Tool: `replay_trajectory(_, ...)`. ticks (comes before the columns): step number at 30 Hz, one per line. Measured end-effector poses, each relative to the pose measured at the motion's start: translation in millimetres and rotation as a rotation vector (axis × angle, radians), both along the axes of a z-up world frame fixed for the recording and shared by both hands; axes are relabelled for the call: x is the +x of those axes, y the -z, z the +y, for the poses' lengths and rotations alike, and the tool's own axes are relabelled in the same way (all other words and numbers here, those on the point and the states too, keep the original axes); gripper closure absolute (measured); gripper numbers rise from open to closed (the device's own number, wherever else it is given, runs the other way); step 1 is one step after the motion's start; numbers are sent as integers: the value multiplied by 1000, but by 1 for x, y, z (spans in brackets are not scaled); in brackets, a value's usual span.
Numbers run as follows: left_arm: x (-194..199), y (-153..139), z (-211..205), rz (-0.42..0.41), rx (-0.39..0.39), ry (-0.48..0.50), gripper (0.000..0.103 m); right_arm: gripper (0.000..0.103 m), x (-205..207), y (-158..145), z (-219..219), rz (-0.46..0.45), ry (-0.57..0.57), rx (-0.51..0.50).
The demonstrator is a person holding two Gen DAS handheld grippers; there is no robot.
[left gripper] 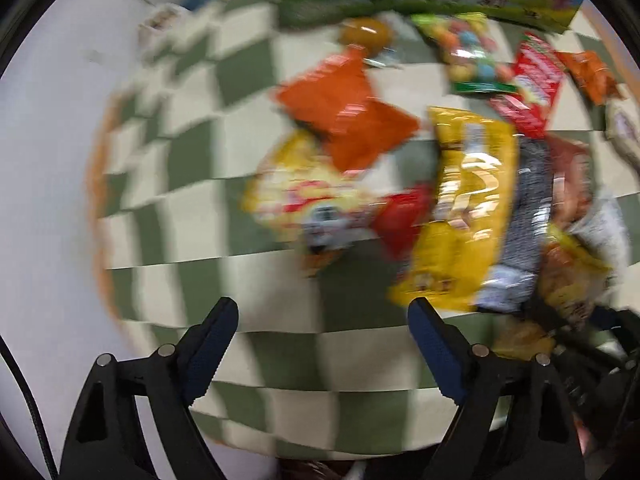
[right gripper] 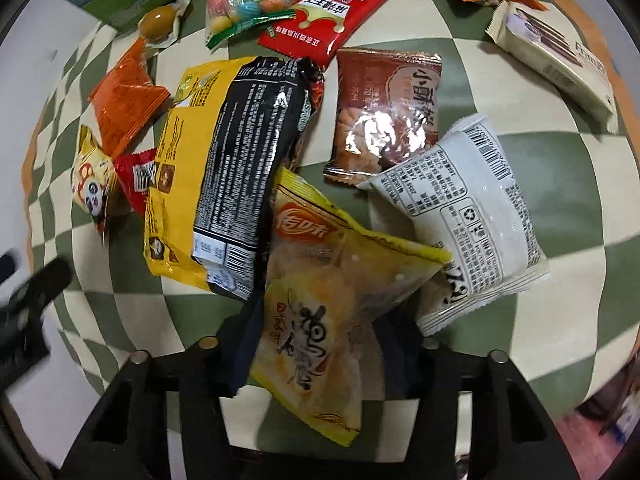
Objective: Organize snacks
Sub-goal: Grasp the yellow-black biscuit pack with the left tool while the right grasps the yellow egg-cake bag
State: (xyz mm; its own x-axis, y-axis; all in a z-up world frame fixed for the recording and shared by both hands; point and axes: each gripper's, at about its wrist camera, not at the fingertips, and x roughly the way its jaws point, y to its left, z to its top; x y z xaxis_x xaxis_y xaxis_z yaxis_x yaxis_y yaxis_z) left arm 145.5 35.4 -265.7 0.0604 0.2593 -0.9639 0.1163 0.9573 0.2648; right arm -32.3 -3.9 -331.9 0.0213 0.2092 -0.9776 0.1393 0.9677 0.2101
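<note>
The right gripper (right gripper: pixel 316 356) is closed on the lower part of a yellow chip bag (right gripper: pixel 320 300), which lies among other snacks on the checkered cloth (right gripper: pixel 560 280). The bag looks light, puffy and slippery, so it is better to pinch the flat sealed edge than the airy middle. The left gripper (left gripper: pixel 320 344) is wide open and holds nothing, above the cloth.

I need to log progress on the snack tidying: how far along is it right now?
Nothing looks sorted yet: the packets, such as the red packet and the white packet, lie scattered on the checkered cloth. In hand: the right tongs are shut on a yellow chip bag. The left tongs are open with nothing between them. Nearly everything is left.
</note>
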Motion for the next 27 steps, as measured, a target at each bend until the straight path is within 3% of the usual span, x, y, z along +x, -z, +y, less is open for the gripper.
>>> replay_trajectory(4,31,22,-26,76,-166,15,16,54,3,0,-23,6,-18,-10)
replay_trajectory(7,48,39,-53,120,-223,76,16,54,13,2,-40,15,-27,-15)
replay_trajectory(11,62,62,-90,136,-156,217,11,51,29,5,-52,38,-54,5)
replay_trajectory(12,64,63,-99,128,-146,260,10,47,32,6,-54,46,-51,13)
replay_trajectory(14,67,61,-112,120,-136,321,10,28,34,-5,-59,33,-46,0)
replay_trajectory(15,70,62,-117,123,-142,331,10,27,30,-8,-62,23,-39,0)
replay_trajectory(17,74,63,-120,115,-147,317,10,26,29,-14,-67,20,-3,1)
replay_trajectory(25,83,88,-102,215,-282,223,8,26,25,-28,-69,5,105,30)
replay_trajectory(27,91,93,-89,209,-292,202,14,26,22,-25,-65,8,101,15)
